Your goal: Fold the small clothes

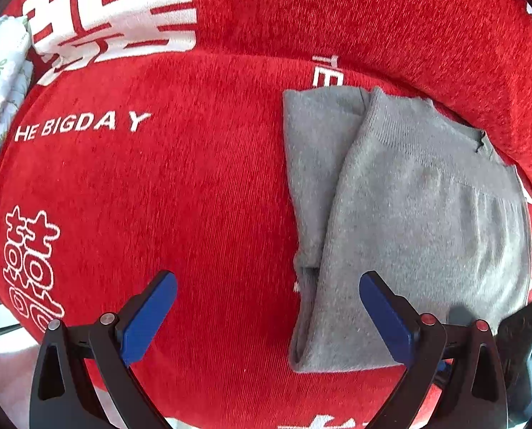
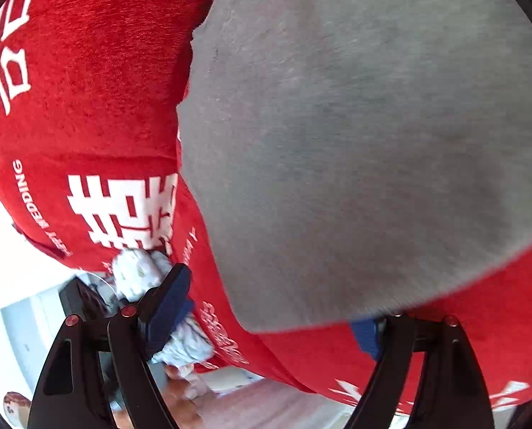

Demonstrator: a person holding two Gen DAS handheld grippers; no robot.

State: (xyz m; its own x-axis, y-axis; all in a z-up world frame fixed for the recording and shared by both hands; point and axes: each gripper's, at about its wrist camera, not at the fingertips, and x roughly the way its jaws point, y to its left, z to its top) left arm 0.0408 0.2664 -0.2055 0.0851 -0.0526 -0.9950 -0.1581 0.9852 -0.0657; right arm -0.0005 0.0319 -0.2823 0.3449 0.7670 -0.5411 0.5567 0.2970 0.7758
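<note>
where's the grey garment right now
In the left wrist view the folded grey garment lies on the red cover, right of the "THE BIGDAY" lettering, below the red cushion behind it.

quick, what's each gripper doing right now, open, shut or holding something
Left gripper: open, empty, above the red plush cover beside the folded grey knit garment.
Right gripper: open, nothing gripped, garment edge drapes over one finger.
</note>
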